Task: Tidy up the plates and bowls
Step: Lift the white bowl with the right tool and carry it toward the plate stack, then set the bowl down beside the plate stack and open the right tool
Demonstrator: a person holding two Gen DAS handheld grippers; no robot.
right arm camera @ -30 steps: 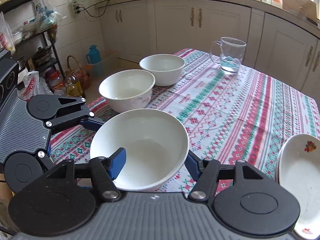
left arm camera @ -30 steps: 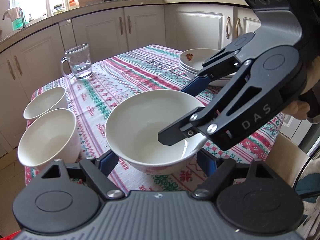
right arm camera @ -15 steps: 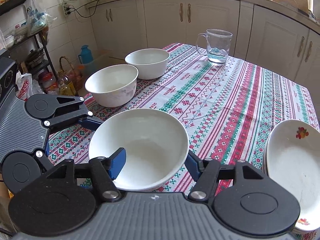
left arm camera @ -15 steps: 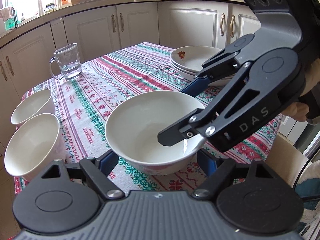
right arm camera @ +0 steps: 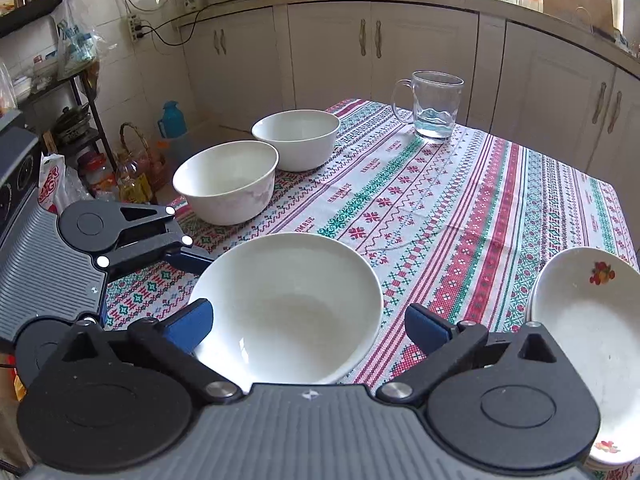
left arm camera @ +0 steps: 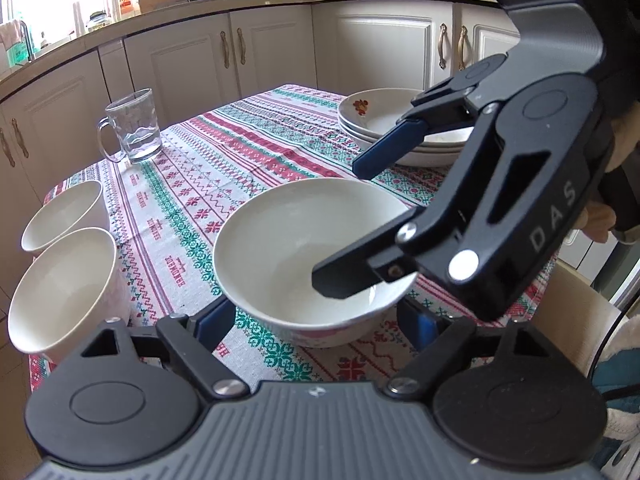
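Right wrist view, plate stack (right arm camera: 580, 320) cut off by frame edge

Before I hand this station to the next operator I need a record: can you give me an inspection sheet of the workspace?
Surface: table under a patterned tablecloth.
Job's things: wide bowl near the front edge; two deeper bowls side by side at one side; stack of plates at the other.
Clutter: glass mug holding a little water, at the far end.
Grippers: right gripper open, jaws just opened, straddling the wide bowl's rim without pressing; left gripper open around the same bowl, its contact hidden.
Cables: wall cable behind the counter.
Surroundings: white kitchen cabinets, cluttered shelf rack.
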